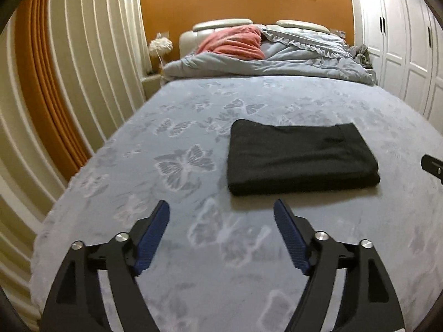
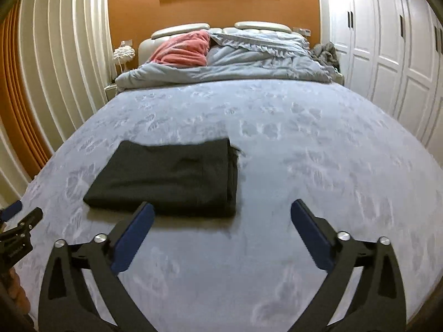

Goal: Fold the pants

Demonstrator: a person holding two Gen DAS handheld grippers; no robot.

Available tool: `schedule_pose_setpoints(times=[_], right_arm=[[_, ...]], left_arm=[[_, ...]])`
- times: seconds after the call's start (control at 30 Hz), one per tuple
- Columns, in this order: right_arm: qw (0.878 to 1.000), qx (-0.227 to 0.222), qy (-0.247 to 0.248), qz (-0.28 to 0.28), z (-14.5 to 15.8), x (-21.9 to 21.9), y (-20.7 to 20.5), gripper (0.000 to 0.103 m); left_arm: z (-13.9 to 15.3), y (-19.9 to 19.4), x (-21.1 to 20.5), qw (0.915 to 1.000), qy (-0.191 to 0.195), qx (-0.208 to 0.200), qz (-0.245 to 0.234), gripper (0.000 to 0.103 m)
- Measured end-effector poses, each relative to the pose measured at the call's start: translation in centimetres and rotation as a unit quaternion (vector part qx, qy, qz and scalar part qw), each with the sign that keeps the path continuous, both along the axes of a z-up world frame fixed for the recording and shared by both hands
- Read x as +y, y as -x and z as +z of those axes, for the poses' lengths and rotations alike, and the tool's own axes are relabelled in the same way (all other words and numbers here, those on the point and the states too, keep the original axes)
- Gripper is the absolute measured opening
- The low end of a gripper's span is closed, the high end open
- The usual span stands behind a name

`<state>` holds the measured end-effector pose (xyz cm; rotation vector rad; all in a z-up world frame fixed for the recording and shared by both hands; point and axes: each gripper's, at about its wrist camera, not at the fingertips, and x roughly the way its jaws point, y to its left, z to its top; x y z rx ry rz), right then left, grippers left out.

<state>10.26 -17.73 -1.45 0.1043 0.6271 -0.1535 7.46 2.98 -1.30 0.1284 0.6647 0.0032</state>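
The black pants point(image 1: 301, 157) lie folded into a flat rectangle on the light blue butterfly bedspread point(image 1: 193, 249). In the right wrist view the pants point(image 2: 171, 177) sit to the left of centre. My left gripper point(image 1: 221, 207) is open and empty, held above the bedspread just in front of the pants' near left corner. My right gripper point(image 2: 223, 209) is open and empty, near the pants' near right corner, apart from the cloth. Part of the right gripper point(image 1: 432, 164) shows at the left wrist view's right edge, and the left gripper point(image 2: 19, 221) at the right wrist view's left edge.
A crumpled blue duvet point(image 2: 227, 69) and a pink pillow point(image 2: 182, 49) lie at the head of the bed. White wardrobe doors point(image 2: 387, 55) stand on the right, cream and orange curtains point(image 1: 69, 69) on the left. A white lamp point(image 2: 123, 54) stands by the headboard.
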Motion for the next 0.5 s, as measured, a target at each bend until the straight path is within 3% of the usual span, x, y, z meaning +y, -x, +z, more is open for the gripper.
schedule_pose_setpoints(times=[0.13,0.37,0.5], right_arm=[[1.0,0.024,0.01,0.009,-2.3,1.4,2.0,0.098],[0.995,-0.003,0.097,-0.001,-4.5,3.7,5.1,0.098],[0.996,0.007,0.092,-0.005,-6.5,3.7,5.6,0.098]], left_arm=[[-0.6,2.4,0.5,1.0,0.001,-0.008,0.0,0.079],[-2.8,3.7,1.0,0.9998,0.006,-0.014,0.012,0.082],[-4.1,3.6,1.3,0.9998,0.004,-0.009,0.016,0.082]])
